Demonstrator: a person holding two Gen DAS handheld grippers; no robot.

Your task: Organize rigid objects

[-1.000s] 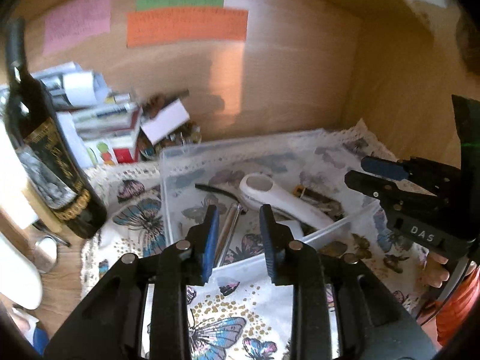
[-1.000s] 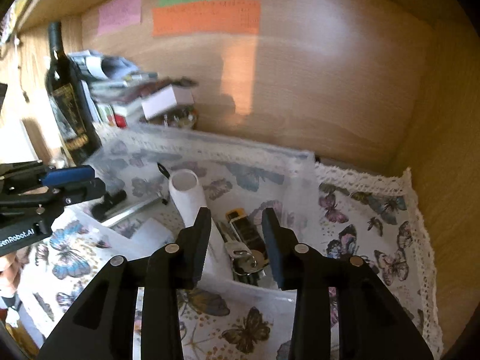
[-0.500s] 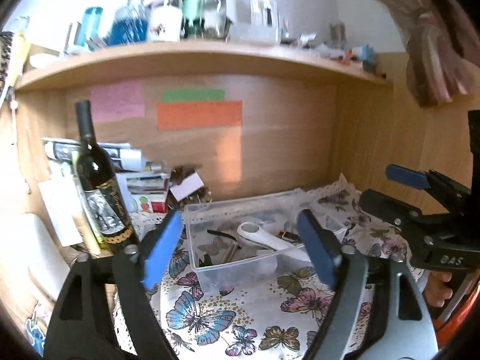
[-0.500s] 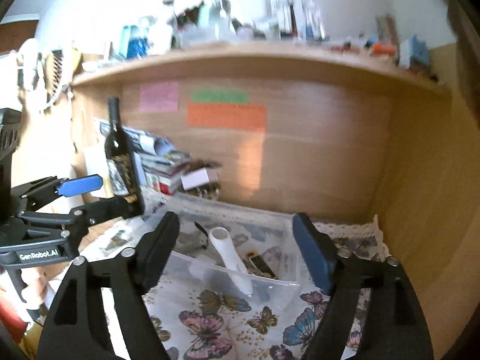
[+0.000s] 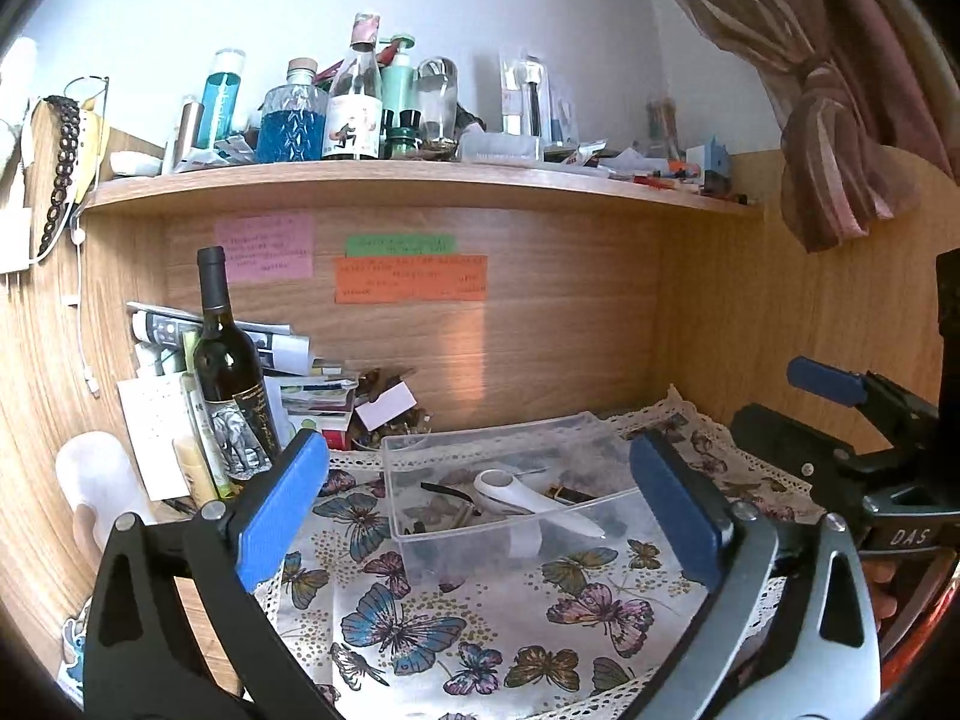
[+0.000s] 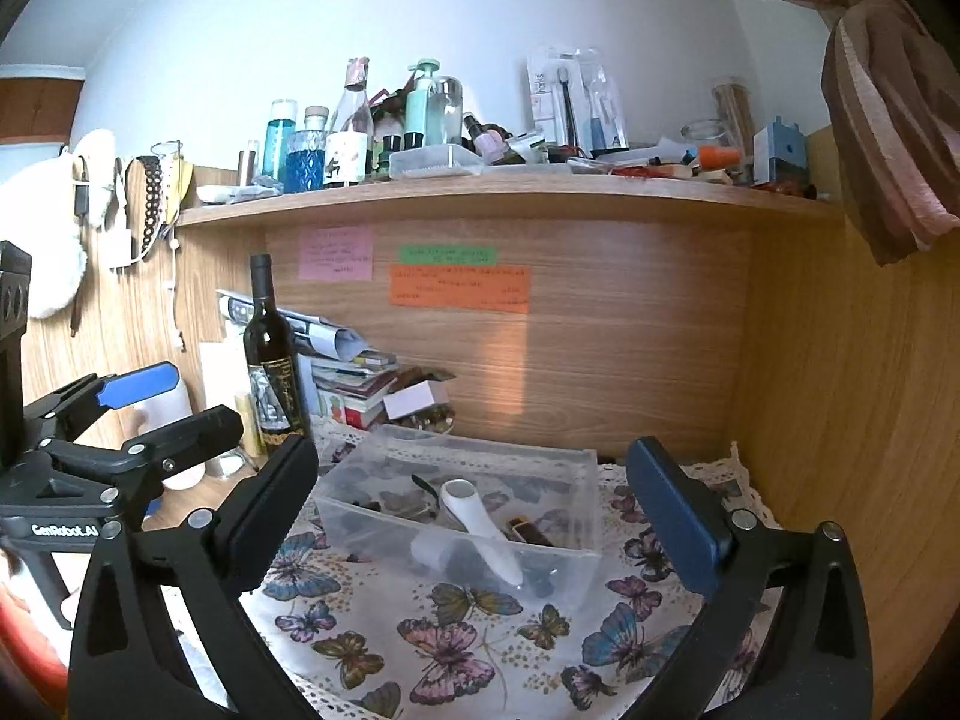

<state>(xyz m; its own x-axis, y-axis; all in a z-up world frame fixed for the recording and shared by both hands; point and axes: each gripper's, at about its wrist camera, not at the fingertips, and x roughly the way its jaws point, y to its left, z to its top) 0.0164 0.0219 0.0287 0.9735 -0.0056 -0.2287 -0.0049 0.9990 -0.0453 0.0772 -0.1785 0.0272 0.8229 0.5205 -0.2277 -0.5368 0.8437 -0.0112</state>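
A clear plastic box [image 5: 420, 522] [image 6: 384, 525] sits on a butterfly cloth [image 5: 480, 618] [image 6: 456, 642] in a wooden desk nook. Inside lie a white handled tool [image 5: 516, 495] [image 6: 480, 525], a dark brown object [image 5: 567, 492] [image 6: 531, 531] and small metal items. My left gripper [image 5: 480, 507] is wide open and empty, held back from the box. My right gripper [image 6: 471, 507] is wide open and empty, also back from the box. Each gripper shows in the other's view, the right one [image 5: 840, 420] and the left one [image 6: 144, 414].
A dark wine bottle [image 5: 231, 378] [image 6: 273, 360] stands left of the box beside stacked papers and books [image 5: 300, 378] [image 6: 354, 378]. A white container [image 5: 102, 480] stands far left. A shelf [image 5: 420, 183] [image 6: 510, 189] above carries several bottles. Wooden walls close the back and right.
Both grippers have opened wide and pulled back and up from the box. The view now takes in the shelf and wall above.
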